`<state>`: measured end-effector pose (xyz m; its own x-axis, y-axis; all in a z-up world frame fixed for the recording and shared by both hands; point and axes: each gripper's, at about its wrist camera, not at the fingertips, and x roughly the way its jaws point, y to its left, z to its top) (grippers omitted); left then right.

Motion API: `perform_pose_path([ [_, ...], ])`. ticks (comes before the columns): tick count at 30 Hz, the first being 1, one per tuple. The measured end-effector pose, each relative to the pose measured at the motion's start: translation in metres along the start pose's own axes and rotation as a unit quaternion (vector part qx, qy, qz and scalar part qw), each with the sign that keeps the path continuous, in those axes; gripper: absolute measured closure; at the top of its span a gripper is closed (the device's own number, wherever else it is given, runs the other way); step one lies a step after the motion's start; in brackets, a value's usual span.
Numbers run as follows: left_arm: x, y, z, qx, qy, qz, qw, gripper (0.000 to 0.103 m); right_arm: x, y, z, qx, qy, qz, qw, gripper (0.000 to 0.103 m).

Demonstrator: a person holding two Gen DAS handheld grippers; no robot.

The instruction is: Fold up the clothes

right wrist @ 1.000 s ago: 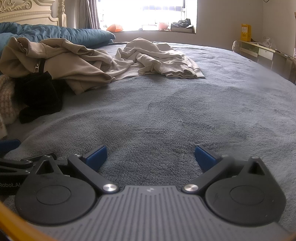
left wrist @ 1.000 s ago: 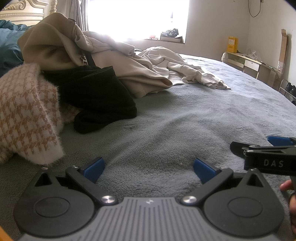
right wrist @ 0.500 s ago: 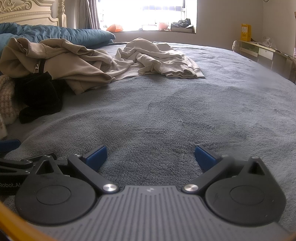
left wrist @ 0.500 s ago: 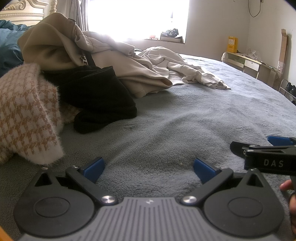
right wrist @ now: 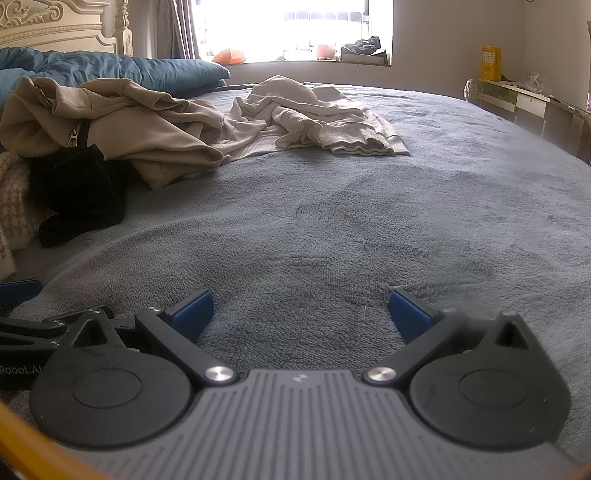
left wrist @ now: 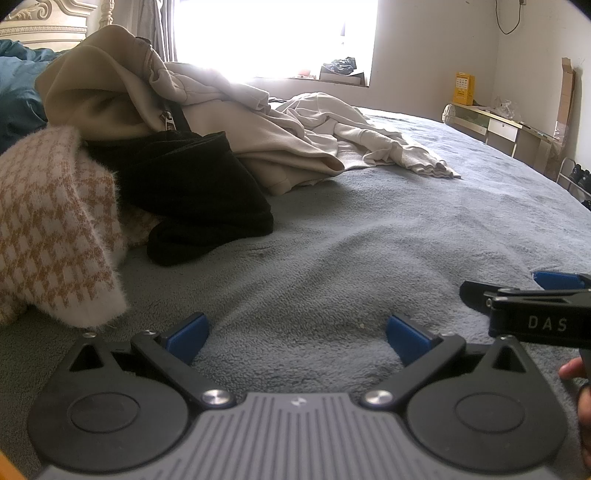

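A heap of clothes lies on the grey bed cover (left wrist: 369, 240). At the left is a fuzzy cream-and-tan houndstooth garment (left wrist: 51, 236), behind it a black garment (left wrist: 192, 192), a beige zip jacket (left wrist: 122, 96) and a pale cream top (left wrist: 362, 140). My left gripper (left wrist: 297, 338) rests low on the cover, open, nothing between its blue pads. The right gripper (right wrist: 301, 312) is also open and empty on bare cover. From the right wrist view the beige jacket (right wrist: 129, 122), black garment (right wrist: 77, 192) and cream top (right wrist: 306, 118) lie ahead and to the left.
Blue bedding (right wrist: 110, 70) and a carved headboard (right wrist: 55, 26) are at the far left. A bright window ledge (right wrist: 325, 51) with small items runs along the back. A low desk (right wrist: 524, 99) with a yellow box (right wrist: 490, 62) stands at the right wall.
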<state>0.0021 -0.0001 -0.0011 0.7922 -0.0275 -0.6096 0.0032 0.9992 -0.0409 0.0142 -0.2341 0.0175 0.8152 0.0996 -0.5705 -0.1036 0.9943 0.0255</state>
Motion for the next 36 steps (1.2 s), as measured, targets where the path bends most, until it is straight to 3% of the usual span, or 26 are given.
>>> perform_pose_path([
  [36,-0.0019,0.0007,0.0003,0.0,0.0,-0.001,1.0,0.0,-0.0021,-0.0008,0.001,0.004,-0.001,0.003,1.0,0.001],
])
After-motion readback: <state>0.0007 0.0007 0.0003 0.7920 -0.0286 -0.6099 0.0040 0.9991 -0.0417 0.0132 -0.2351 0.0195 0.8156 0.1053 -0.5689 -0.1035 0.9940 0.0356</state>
